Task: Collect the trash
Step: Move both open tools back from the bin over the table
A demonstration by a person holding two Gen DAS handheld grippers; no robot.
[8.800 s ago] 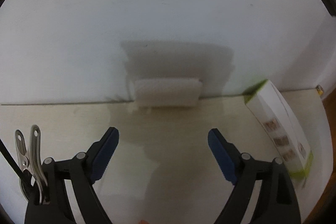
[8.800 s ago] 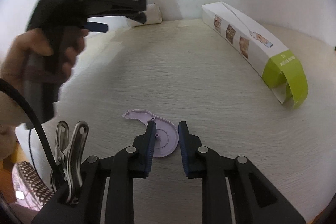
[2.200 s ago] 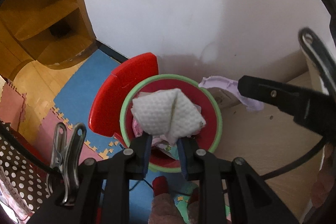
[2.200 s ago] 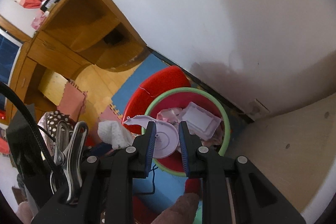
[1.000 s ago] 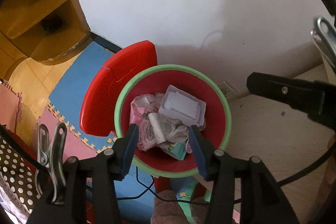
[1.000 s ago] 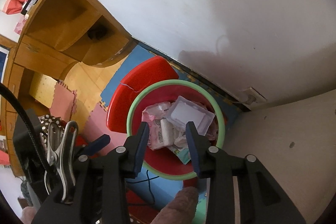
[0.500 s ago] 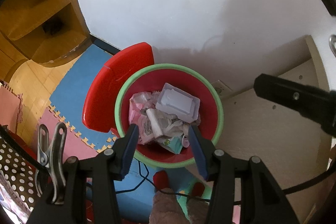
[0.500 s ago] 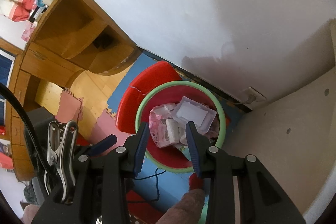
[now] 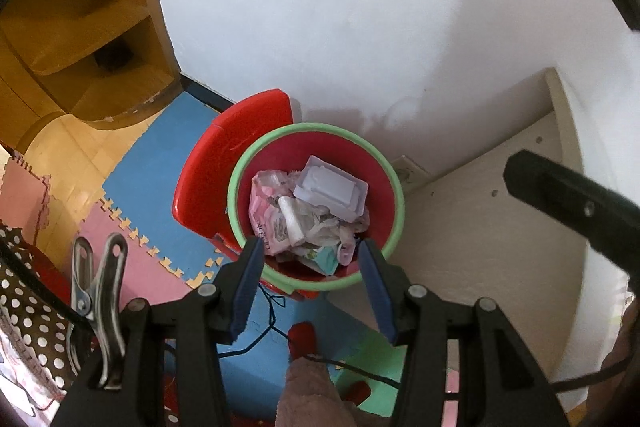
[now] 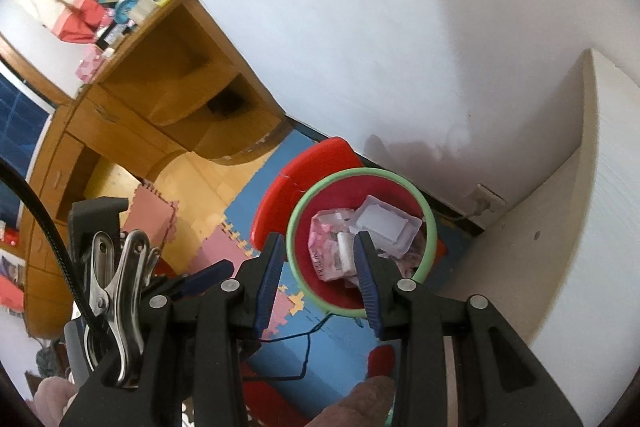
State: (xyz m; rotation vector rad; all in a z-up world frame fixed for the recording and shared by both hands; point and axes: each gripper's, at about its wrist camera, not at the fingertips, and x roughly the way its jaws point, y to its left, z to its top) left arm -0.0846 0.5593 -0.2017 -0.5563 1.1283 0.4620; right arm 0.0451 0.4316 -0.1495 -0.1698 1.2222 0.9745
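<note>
A red trash bin with a green rim (image 9: 394, 187) (image 10: 298, 215) stands on the floor by the white wall, its red lid (image 9: 224, 167) tipped open behind it. Inside lie a white plastic tray (image 9: 330, 187) (image 10: 384, 223), a pink wrapper (image 9: 264, 219) (image 10: 324, 243) and crumpled paper. My left gripper (image 9: 312, 267) is open and empty, held above the bin's near rim. My right gripper (image 10: 318, 259) is open and empty, also above the bin. The right gripper's black body (image 9: 572, 203) shows at the right of the left wrist view.
A cream table side panel (image 9: 480, 239) stands right of the bin. A wooden corner shelf (image 9: 80, 43) (image 10: 172, 99) is at the left. Blue and pink foam mats (image 9: 132, 179) cover the floor. A thin dark cord (image 9: 264, 331) lies below the bin.
Both grippers have opened and dropped their loads: the white tissue and the lilac plastic piece left the jaws. In the last second both grippers pulled back and up from the bin.
</note>
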